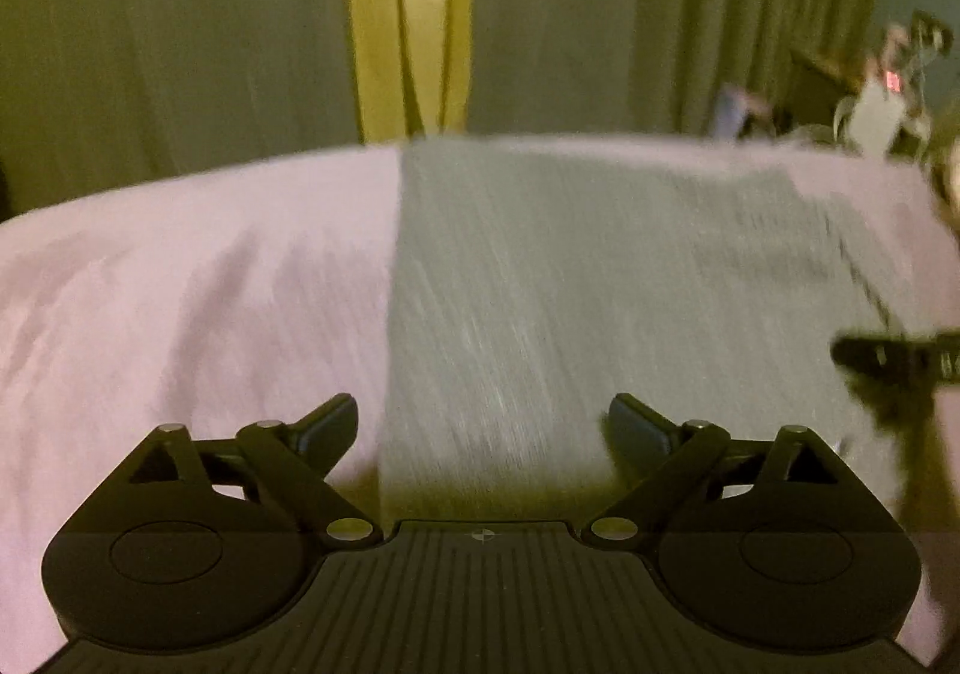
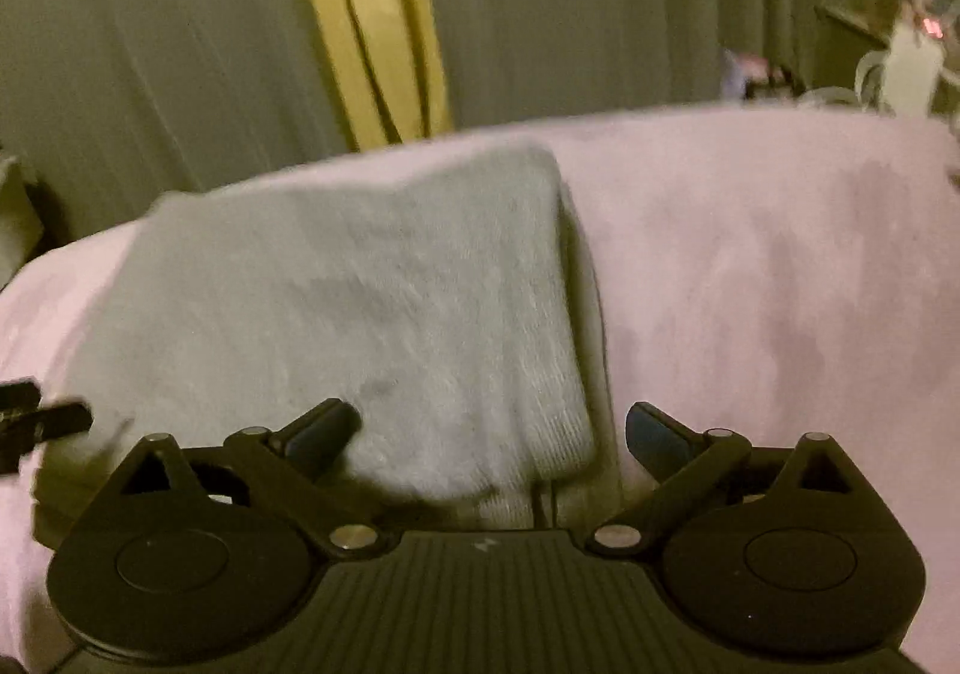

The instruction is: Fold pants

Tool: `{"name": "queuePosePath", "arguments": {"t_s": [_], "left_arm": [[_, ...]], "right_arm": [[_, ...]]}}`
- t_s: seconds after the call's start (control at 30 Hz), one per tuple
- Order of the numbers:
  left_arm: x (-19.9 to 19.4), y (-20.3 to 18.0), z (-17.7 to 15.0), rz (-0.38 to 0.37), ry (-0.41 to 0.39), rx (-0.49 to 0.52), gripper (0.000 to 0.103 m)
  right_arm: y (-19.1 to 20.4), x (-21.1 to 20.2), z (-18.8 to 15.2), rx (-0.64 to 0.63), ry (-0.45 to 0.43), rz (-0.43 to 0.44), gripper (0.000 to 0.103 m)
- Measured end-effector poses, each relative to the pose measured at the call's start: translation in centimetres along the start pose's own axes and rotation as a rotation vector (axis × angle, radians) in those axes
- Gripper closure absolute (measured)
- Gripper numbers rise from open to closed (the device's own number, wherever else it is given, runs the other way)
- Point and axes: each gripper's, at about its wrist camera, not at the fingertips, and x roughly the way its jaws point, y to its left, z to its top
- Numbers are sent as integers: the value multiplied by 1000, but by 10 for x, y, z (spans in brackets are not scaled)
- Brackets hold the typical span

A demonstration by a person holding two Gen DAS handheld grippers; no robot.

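Where curtains [image 1: 180,44] hang, pink bedding [image 1: 180,284] bears grey pants [image 1: 540,284].

pink bedding [image 2: 780,284] apparently clear beside pants [image 2: 360,302]

Grey curtains [image 1: 180,44], yellow strip [image 1: 414,14], dim light

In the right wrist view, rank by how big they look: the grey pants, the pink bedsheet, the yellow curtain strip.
1. pink bedsheet
2. grey pants, close behind it, and nearness to the camera may inflate them
3. yellow curtain strip
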Motion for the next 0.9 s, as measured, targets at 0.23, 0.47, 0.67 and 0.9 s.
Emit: {"name": "queuePosePath", "arguments": {"t_s": [0.23, 0.47, 0.67, 0.9], "left_arm": [[3, 2, -20, 0, 17, -23, 8], [7, 8, -27, -8, 26, -97, 6], [4, 19, -37, -21, 20, -177, 2], [-9, 61, -67, -78, 45, -379, 1]], "right_arm": [[-17, 6, -19, 118, -17, 53, 4], [-2, 6, -32, -68, -106, -20, 4], [1, -4, -43, -56, -118, -27, 4], [-6, -28, -51, -33, -157, -8, 4]]}}
